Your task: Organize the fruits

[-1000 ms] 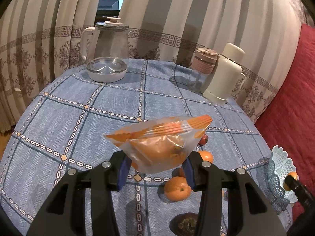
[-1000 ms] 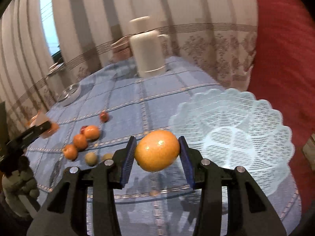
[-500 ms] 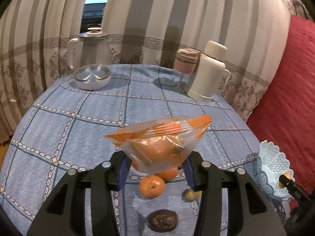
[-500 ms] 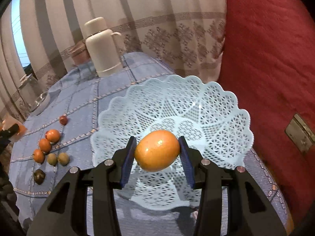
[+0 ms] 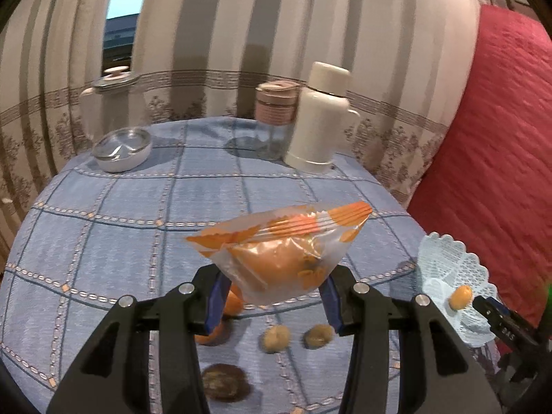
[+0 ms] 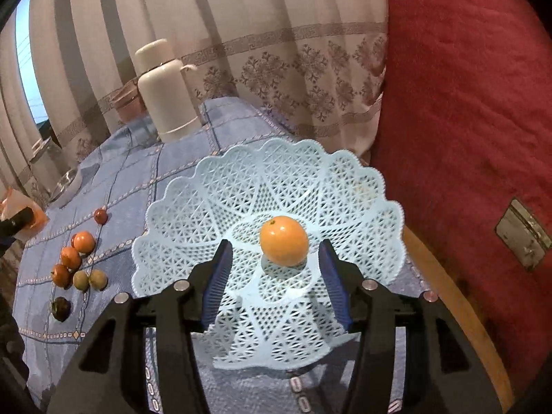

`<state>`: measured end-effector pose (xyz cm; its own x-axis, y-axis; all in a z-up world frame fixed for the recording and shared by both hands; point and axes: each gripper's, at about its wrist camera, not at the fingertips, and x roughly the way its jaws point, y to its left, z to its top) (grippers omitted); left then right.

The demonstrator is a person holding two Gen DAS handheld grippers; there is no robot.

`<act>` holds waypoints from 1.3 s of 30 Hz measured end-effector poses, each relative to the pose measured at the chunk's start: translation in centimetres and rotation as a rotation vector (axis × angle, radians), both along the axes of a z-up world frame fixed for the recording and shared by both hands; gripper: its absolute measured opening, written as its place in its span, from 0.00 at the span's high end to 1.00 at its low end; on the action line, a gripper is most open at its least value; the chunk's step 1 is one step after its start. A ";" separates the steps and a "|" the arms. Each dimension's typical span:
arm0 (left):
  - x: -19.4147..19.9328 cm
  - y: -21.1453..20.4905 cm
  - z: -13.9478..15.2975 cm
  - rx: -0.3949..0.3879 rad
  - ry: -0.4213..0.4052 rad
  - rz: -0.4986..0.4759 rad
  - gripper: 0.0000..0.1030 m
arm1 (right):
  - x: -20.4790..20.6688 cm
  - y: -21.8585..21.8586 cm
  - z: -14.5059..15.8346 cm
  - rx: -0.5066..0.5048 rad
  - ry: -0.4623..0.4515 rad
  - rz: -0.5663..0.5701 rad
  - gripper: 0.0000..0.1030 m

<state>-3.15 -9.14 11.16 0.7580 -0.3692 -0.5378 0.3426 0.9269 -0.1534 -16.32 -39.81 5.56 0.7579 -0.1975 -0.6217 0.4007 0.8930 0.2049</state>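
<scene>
The right gripper (image 6: 276,276) is spread wide over the basket (image 6: 345,179), its pads clear of the orange (image 6: 283,240), which sits alone at the basket's centre. The left gripper (image 5: 272,296) pinches a clear bag (image 5: 283,258) with an orange-coloured fruit inside, held above the table (image 5: 120,214). In the right view, loose fruit lies on the cloth at 9 o'clock of the basket: three tangerines (image 6: 70,257), two greenish fruits (image 6: 89,279), a dark fruit (image 6: 61,308) and a small red one (image 6: 100,216). At 12 o'clock on the table in the left view stand a thermos (image 5: 321,117), a jar (image 5: 276,117) and a kettle (image 5: 114,103).
</scene>
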 end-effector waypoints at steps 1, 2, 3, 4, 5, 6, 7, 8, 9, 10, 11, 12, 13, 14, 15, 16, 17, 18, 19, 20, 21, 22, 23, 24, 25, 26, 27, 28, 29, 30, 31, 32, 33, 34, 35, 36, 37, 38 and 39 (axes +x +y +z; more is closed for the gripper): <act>-0.1 -0.6 0.1 -0.001 0.001 -0.012 0.55 | -0.2 -0.3 0.2 -0.002 -0.009 -0.010 0.48; -0.2 -1.1 0.2 -0.001 0.000 -0.025 0.55 | -0.4 -0.5 0.3 -0.005 -0.015 -0.016 0.48; -0.4 -1.9 0.3 0.002 -0.002 -0.040 0.55 | -0.6 -0.7 0.6 -0.016 -0.025 -0.028 0.46; -0.6 -2.7 0.4 0.004 -0.006 -0.056 0.55 | -0.9 -0.9 0.9 -0.031 -0.037 -0.040 0.45; -0.7 -3.1 0.4 0.005 -0.007 -0.066 0.55 | -1.2 -1.0 1.3 -0.046 -0.050 -0.051 0.41; -0.9 -4.0 0.5 0.005 -0.008 -0.087 0.55 | -1.4 -1.0 1.5 -0.057 -0.060 -0.059 0.39; -1.0 -4.7 0.5 0.004 -0.007 -0.105 0.55 | -1.7 -1.2 1.8 -0.066 -0.070 -0.067 0.39; -1.2 -5.3 0.6 0.002 -0.005 -0.122 0.55 | -1.9 -1.3 2.1 -0.069 -0.082 -0.077 0.39; -1.4 -6.2 0.6 0.000 -0.003 -0.146 0.55 | -2.1 -1.5 2.3 -0.066 -0.088 -0.080 0.38; -1.6 -6.9 0.6 -0.001 0.000 -0.164 0.55 | -2.2 -1.7 2.4 -0.064 -0.095 -0.084 0.38; -1.7 -7.7 0.6 -0.002 0.003 -0.183 0.55 | -2.4 -1.8 2.6 -0.063 -0.100 -0.090 0.38; -2.0 -8.7 0.6 -0.005 0.009 -0.209 0.55 | -2.5 -1.9 2.7 -0.061 -0.101 -0.091 0.38; -2.2 -9.3 0.7 -0.006 0.012 -0.228 0.55 | -2.5 -2.1 2.7 -0.057 -0.102 -0.092 0.38; -2.4 -10.0 0.7 -0.005 0.014 -0.247 0.55 | -2.5 -2.2 2.8 -0.052 -0.104 -0.093 0.38; -2.6 -10.9 0.8 -0.003 0.014 -0.269 0.55 | -2.6 -2.4 2.8 -0.048 -0.106 -0.096 0.38; -2.9 -11.6 0.8 -0.001 0.015 -0.290 0.55 | -2.6 -2.5 2.8 -0.046 -0.108 -0.098 0.38; -3.2 -12.4 0.7 0.002 0.017 -0.315 0.55 | -2.7 -2.6 2.8 -0.044 -0.109 -0.100 0.38; -3.3 -13.0 0.7 0.004 0.020 -0.329 0.55 | -2.7 -2.7 2.8 -0.041 -0.111 -0.103 0.37; -3.5 -13.7 0.6 0.005 0.029 -0.349 0.55 | -2.7 -2.8 2.8 -0.038 -0.111 -0.104 0.36; -3.5 -14.4 0.4 0.004 0.039 -0.366 0.55 | -2.7 -2.9 2.8 -0.037 -0.110 -0.105 0.34; -3.7 -15.1 0.2 0.004 0.050 -0.387 0.55 | -2.7 -2.9 2.7 -0.039 -0.109 -0.107 0.34; -3.8 -15.6 0.0 0.006 0.055 -0.401 0.55 | -2.7 -2.9 2.7 -0.038 -0.107 -0.107 0.34; -3.9 -16.3 -0.2 0.012 0.058 -0.413 0.55 | -2.7 -2.9 2.6 -0.037 -0.106 -0.106 0.33; -4.0 -16.9 -0.4 0.019 0.061 -0.425 0.55 | -2.7 -3.0 2.6 -0.035 -0.104 -0.107 0.33; -4.1 -17.3 -0.7 0.024 0.064 -0.436 0.55 | -2.7 -3.1 2.6 -0.033 -0.104 -0.108 0.33; -4.3 -17.8 -0.9 0.030 0.067 -0.447 0.55 | -2.7 -3.2 2.6 -0.031 -0.104 -0.111 0.33; -4.4 -18.4 -1.2 0.038 0.072 -0.462 0.55 | -2.6 -3.3 2.6 -0.029 -0.104 -0.113 0.33; -4.6 -18.7 -1.5 0.043 0.076 -0.472 0.55 | -2.6 -3.5 2.6 -0.026 -0.104 -0.117 0.33; -4.8 -19.1 -1.7 0.052 0.076 -0.483 0.53 | -2.7 -3.6 2.5 -0.020 -0.105 -0.122 0.33; -5.0 -19.2 -1.8 0.059 0.073 -0.486 0.52 | -2.7 -3.7 2.5 -0.016 -0.105 -0.124 0.33; -5.1 -19.4 -2.0 0.065 0.072 -0.491 0.50 | -2.7 -3.9 2.5 -0.011 -0.105 -0.127 0.33; -5.2 -19.4 -2.1 0.067 0.075 -0.495 0.50 | -2.7 -4.0 2.4 -0.008 -0.104 -0.129 0.33; -5.3 -19.5 -2.3 0.065 0.079 -0.501 0.50 | -2.7 -4.1 2.4 -0.008 -0.103 -0.132 0.33; -5.3 -19.6 -2.4 0.067 0.080 -0.505 0.50 | -2.6 -4.1 2.3 -0.007 -0.101 -0.134 0.33; -5.4 -19.6 -2.4 0.070 0.080 -0.506 0.49 | -2.6 -4.1 2.3 -0.006 -0.099 -0.134 0.33; -5.4 -19.6 -2.5 0.068 0.079 -0.506 0.48 | -2.6 -4.1 2.3 -0.005 -0.098 -0.135 0.33; -5.4 -19.5 -2.5 0.066 0.079 -0.505 0.44 | -2.6 -4.1 2.3 -0.006 -0.098 -0.135 0.33; -5.4 -19.5 -2.5 0.064 0.078 -0.504 0.42 | -2.6 -4.1 2.3 -0.007 -0.099 -0.135 0.33; -5.4 -19.4 -2.4 0.062 0.073 -0.500 0.41 | -2.6 -4.0 2.3 -0.008 -0.099 -0.135 0.33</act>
<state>-8.58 -28.57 8.78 0.4567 -0.6426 -0.6152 0.7369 0.6607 -0.1431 -18.90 -43.84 7.87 0.7820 -0.3060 -0.5431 0.4950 0.8343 0.2427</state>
